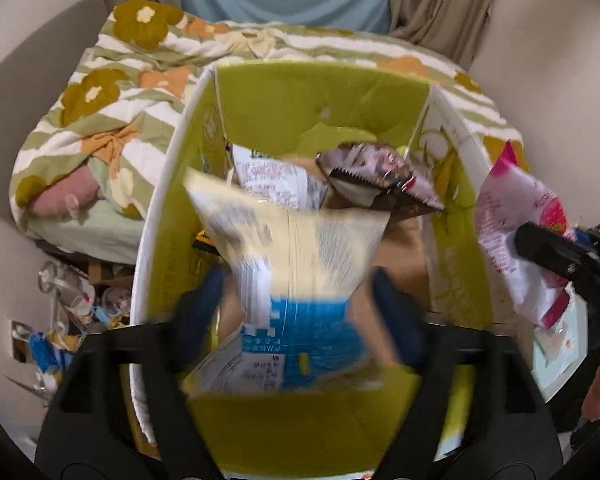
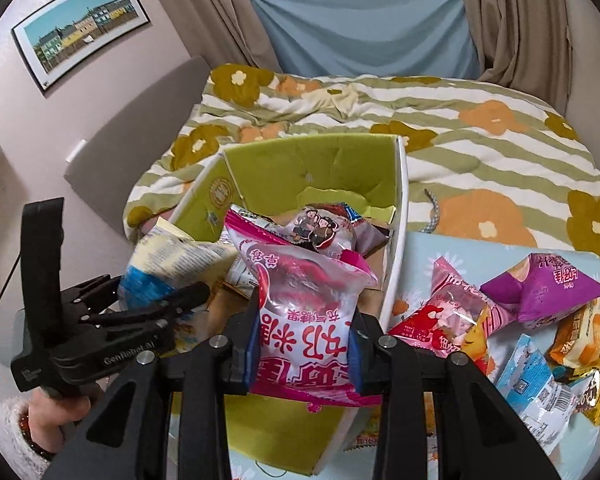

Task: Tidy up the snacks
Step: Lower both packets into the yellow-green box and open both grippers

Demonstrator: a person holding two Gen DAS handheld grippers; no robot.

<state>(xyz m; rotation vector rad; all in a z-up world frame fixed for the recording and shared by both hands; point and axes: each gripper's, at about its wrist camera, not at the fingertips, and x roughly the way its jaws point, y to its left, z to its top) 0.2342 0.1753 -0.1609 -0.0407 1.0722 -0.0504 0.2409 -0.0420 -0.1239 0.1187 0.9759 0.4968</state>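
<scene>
- Far left, right wrist view: a hand in a fluffy white cuff, gripping the handle of the left gripper, angled over the box's near left corner.
- Left gripper in its own view: spread wide, dark blue fingers standing clear on both sides of a pale yellow and blue snack packet. Released, by the look of it; packet blurred, apparently dropping or lying loose inside the box.
- Centre: green box with white outer walls, resting on a flower-patterned quilt. Inside already: a white printed packet and a brown and silver packet toward the far wall.
- Just right of centre: right gripper clenched firmly on a pink and white candy bag, pads pressing both edges of its lower half, the bag's top puffed out above the box's near end.
- Good practice for this step, as a judgement: carry the pink bag fully past the white right wall, lower into bare floor beside the yellow packet, release only once well inside; keep the two grippers apart to avoid a knock.
- Right: pale blue tray beside the box, holding loose snacks not yet sorted, among them a purple packet, a red and pink packet and a blue and white packet.
</scene>
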